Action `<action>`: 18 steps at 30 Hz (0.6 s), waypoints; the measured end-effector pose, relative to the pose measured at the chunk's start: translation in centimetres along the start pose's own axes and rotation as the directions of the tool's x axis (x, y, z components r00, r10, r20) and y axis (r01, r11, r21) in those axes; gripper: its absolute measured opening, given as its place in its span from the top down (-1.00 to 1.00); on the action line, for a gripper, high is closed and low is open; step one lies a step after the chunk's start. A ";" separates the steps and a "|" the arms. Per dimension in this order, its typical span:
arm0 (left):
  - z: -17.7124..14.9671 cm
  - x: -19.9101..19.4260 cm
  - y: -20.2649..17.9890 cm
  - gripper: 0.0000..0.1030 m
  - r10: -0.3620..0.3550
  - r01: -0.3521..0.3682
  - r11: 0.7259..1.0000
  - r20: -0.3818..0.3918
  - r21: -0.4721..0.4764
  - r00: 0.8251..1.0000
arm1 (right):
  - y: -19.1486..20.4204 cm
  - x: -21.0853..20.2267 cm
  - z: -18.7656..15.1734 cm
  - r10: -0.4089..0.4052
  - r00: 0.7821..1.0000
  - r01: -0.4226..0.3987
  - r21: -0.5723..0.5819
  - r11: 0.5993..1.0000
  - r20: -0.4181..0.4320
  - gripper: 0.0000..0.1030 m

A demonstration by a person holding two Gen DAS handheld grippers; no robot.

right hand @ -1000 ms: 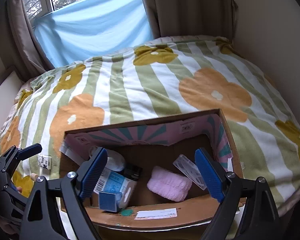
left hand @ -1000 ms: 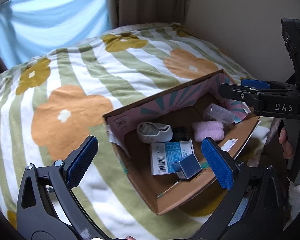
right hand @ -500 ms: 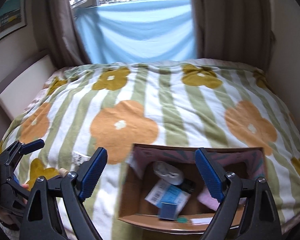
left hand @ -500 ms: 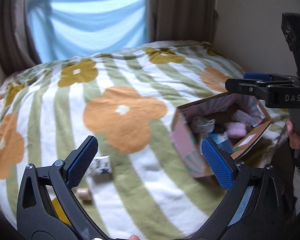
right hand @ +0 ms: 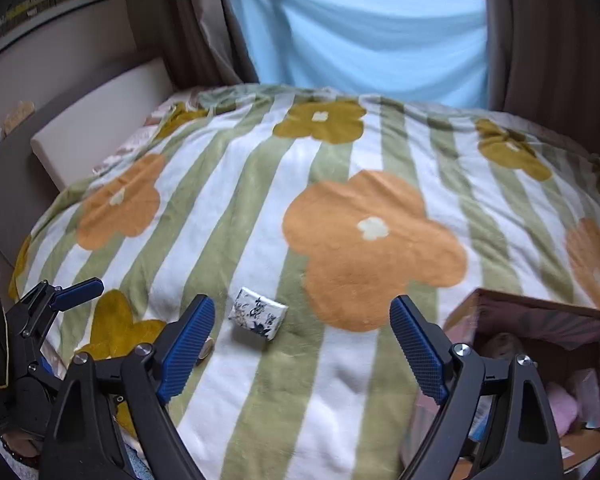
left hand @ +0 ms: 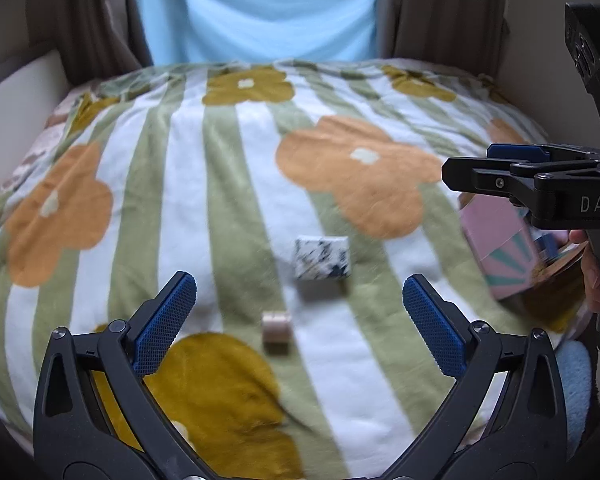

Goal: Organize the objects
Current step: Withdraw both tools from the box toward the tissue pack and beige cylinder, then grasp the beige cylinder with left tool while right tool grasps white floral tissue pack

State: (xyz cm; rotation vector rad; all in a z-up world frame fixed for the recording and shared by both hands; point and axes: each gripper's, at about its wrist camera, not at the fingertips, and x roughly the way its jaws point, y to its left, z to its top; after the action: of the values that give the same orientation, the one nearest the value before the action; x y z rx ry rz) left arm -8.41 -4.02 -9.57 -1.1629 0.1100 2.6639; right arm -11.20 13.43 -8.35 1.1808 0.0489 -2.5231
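— Two grippers are showing, and how are they standing?

— The left gripper [left hand: 300,312] is hanging wide apart, gripping nothing; the right gripper [right hand: 302,340] is likewise gaping and touching nothing.

— What is lying on the blanket [right hand: 260,208]?

— One patterned box [left hand: 322,258] and one small beige roll [left hand: 276,327] just beside it, both sitting between the left fingers. One cardboard box [right hand: 540,320] is sitting to the right, with a pink bundle [right hand: 564,404] inside.
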 end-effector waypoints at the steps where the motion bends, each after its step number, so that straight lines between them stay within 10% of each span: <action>1: -0.7 0.7 0.7 -1.00 -0.008 0.008 1.000 -0.014 -0.008 1.000 | 0.5 1.3 -0.3 0.013 1.000 -0.013 0.006 1.000 -0.017 -0.69; 18: -5.7 10.1 2.9 -0.50 -0.075 0.076 0.997 -0.132 0.006 0.988 | 3.4 15.2 -3.2 0.016 0.983 0.006 0.120 0.993 -0.182 -0.69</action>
State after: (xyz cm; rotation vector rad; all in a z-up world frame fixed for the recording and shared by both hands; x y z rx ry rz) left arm -11.71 -5.93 -20.94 -1.3124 0.1005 2.5176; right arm -16.65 6.29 -21.45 1.4553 -0.0603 -2.4358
